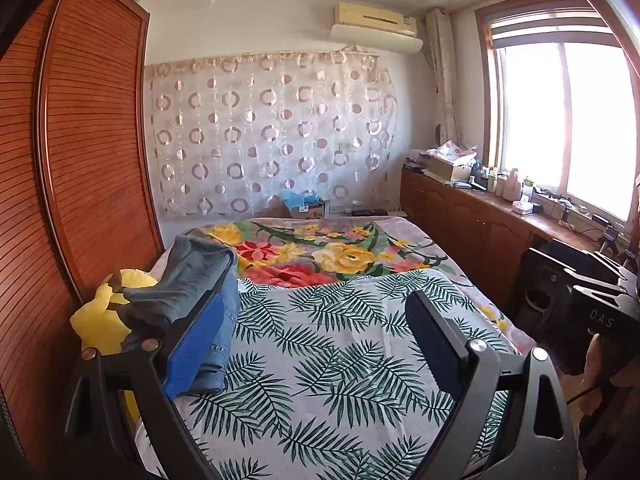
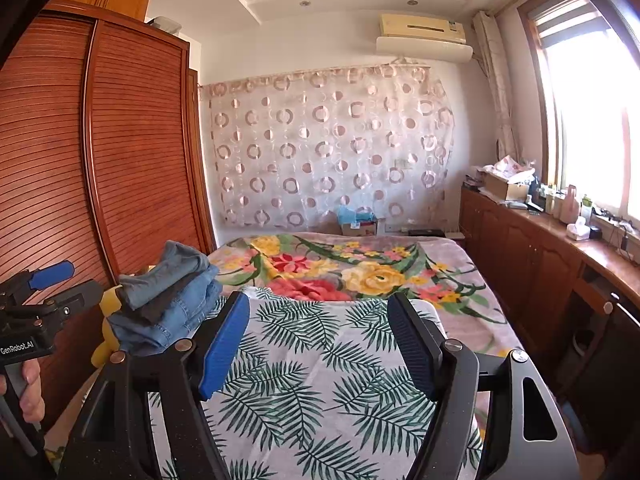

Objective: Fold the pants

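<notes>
Pants (image 2: 168,304): folded denim and soft grey cloth, stacked in a lumpy pile at the bed's left edge, on a yellow cushion (image 1: 100,320). Bed (image 2: 320,380): flat palm-leaf sheet, plush floral blanket (image 2: 360,268) beyond. Left claw (image 1: 316,340) and right claw (image 2: 320,344): ribbed pads, spread wide, nothing between

Green palm fronds cover the pale sheet (image 2: 320,380); behind it, the blanket (image 2: 360,268) blooms red and yellow. The folded pants (image 2: 168,304) are blue and grey denim beside a yellow cushion (image 1: 100,320).
</notes>
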Demonstrator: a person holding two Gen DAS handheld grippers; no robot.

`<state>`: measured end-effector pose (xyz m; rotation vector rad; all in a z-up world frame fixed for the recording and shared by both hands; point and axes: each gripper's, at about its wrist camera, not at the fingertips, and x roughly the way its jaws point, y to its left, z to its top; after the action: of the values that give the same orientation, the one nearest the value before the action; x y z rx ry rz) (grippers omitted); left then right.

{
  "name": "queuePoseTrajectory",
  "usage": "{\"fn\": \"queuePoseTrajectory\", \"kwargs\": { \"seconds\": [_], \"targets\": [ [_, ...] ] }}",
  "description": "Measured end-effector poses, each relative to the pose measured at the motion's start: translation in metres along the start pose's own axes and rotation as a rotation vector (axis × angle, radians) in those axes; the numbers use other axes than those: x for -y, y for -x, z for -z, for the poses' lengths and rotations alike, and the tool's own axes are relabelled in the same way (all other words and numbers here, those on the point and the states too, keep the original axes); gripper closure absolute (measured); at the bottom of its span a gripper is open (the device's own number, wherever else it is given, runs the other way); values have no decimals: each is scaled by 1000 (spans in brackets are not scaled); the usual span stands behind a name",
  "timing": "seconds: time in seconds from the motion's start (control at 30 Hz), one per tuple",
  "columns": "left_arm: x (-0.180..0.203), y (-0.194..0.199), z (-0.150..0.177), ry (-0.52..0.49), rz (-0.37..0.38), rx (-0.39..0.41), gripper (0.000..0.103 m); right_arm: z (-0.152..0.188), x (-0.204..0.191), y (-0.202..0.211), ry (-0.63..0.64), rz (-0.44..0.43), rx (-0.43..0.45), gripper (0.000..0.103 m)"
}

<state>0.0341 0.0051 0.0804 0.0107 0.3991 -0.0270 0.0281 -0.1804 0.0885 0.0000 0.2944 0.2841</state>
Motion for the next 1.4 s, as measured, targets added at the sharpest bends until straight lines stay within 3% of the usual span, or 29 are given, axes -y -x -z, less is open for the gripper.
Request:
{"fn": "queuePoseTrajectory", "kwargs": {
  "seconds": [1.4],
  "targets": [
    [-3, -1, 1, 5, -5, -7, 11, 4, 8, -4, 6, 3, -1, 29]
  ]
}}
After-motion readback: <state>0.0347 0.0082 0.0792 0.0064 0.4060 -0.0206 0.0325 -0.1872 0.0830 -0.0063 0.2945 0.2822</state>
